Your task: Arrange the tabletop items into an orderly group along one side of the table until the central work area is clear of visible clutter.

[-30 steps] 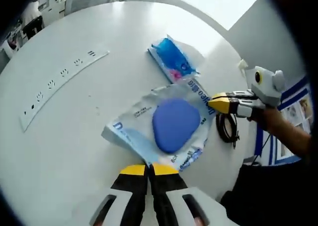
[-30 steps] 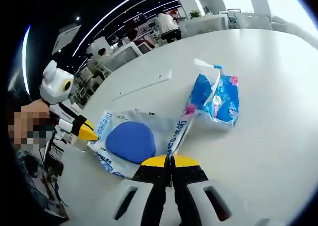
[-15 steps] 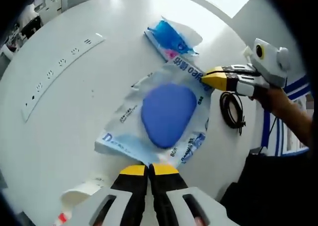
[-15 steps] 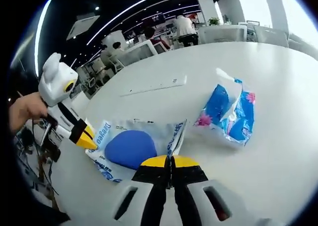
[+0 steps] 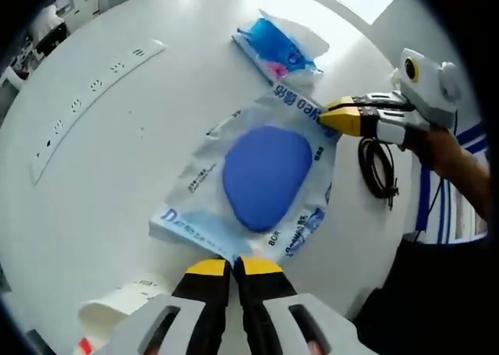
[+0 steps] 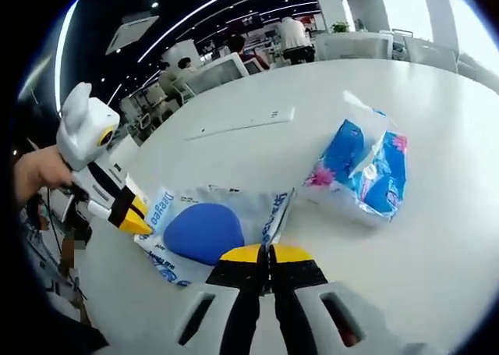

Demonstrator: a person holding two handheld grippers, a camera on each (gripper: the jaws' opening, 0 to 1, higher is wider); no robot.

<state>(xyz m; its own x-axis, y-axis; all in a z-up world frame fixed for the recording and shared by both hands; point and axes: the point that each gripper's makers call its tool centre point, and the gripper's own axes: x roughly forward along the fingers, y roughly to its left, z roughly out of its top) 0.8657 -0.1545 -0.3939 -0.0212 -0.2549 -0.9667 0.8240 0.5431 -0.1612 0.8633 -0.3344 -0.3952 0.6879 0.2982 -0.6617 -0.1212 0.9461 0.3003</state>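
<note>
- My left gripper (image 5: pixel 231 263) has its jaws pressed together on the near edge of the clear packet (image 5: pixel 257 183) with the blue pad inside; the packet lies flat on the white worktop (image 5: pixel 101 191), stretching away from the jaw tips.
- My right gripper (image 6: pixel 270 253) is pinched on the opposite edge of that same packet (image 6: pixel 204 230), its yellow tips closed tight on the plastic.
- In the left gripper view, the right gripper (image 5: pixel 343 118) comes in from the right and meets the packet's far corner; in the right gripper view, the left gripper (image 6: pixel 134 218) touches the packet's far-left end.
- A blue tissue pack (image 5: pixel 282 49) sits beyond the packet, well ahead of the left jaws; from the right jaws it lies ahead and to the right (image 6: pixel 365 172), apart from the packet.
- A white power strip (image 5: pixel 90 97) lies far ahead-left of the left jaws.
- A coiled black cable (image 5: pixel 377 168) rests right of the packet, just under the right gripper.
</note>
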